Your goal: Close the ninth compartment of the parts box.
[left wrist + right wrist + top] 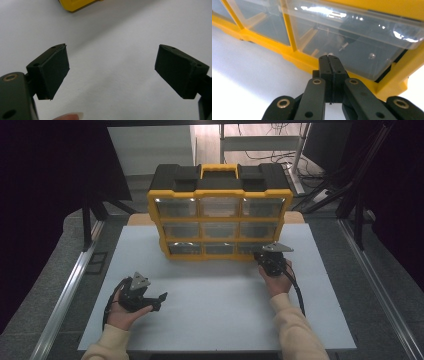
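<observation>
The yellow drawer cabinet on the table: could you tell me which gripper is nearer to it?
Right. The right gripper is at the cabinet's bottom right drawer, jaws shut. The left gripper sits well short of it, open over the table.

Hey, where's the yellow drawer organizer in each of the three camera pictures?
High view: the yellow drawer organizer stands at the far middle of the white table.
Left gripper view: just one yellow corner at the top edge.
Right gripper view: its clear bottom drawers lie right ahead.
Shared landmark: the white table.
</observation>
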The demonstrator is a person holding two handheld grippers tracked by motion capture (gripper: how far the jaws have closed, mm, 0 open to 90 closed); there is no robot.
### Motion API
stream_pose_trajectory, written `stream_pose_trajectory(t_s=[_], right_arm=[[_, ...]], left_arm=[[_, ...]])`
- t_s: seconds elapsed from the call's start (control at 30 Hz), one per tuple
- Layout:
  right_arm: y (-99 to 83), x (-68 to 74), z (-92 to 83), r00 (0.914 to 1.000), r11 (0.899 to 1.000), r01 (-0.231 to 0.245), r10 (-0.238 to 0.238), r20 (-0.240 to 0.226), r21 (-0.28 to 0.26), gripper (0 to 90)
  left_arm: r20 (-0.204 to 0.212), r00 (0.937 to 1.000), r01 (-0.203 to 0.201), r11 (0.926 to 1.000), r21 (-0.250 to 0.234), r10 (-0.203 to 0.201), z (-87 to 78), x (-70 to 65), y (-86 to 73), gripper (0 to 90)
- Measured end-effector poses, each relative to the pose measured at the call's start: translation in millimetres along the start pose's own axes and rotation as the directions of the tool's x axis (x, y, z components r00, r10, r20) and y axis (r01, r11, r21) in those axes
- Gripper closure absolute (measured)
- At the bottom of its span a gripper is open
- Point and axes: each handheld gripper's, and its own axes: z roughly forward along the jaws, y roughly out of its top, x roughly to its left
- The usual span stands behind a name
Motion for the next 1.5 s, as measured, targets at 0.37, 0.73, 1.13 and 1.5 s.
stream_pose_trajectory(t_s=[0.37, 0.73, 1.13, 1.5], right_arm=[[-2.1, 0.7, -14.2, 0.9997, 1.0, 0.008, -0.008, -0.024, -0.002, 90.0], [-0.7, 5.9, -31.6, 0.9972, 0.999, 0.04, -0.04, -0.064, -0.006, 64.6], [-10.7, 7.5, -61.9, 0.9904, 0.999, 0.05, -0.05, -0.129, -0.002, 37.9], [-28.3, 10.7, -87.8, 0.9875, 0.998, 0.065, -0.062, -0.145, 0.013, 32.2]], left_arm=[[0.004, 1.0, 0.002, 1.0, -0.008, -0.002, -0.6, 1.0, 0.2, 12.6], [-0.006, 1.0, -0.003, 0.9998, -0.019, 0.002, -2.4, 0.5, -0.6, 12.7], [-0.01, 0.9999, -0.003, 0.9996, -0.027, 0.003, -3.0, -0.7, -1.2, 12.7], [-0.011, 0.9999, -0.009, 0.9997, -0.022, 0.009, -2.6, -2.4, -0.9, 12.7]])
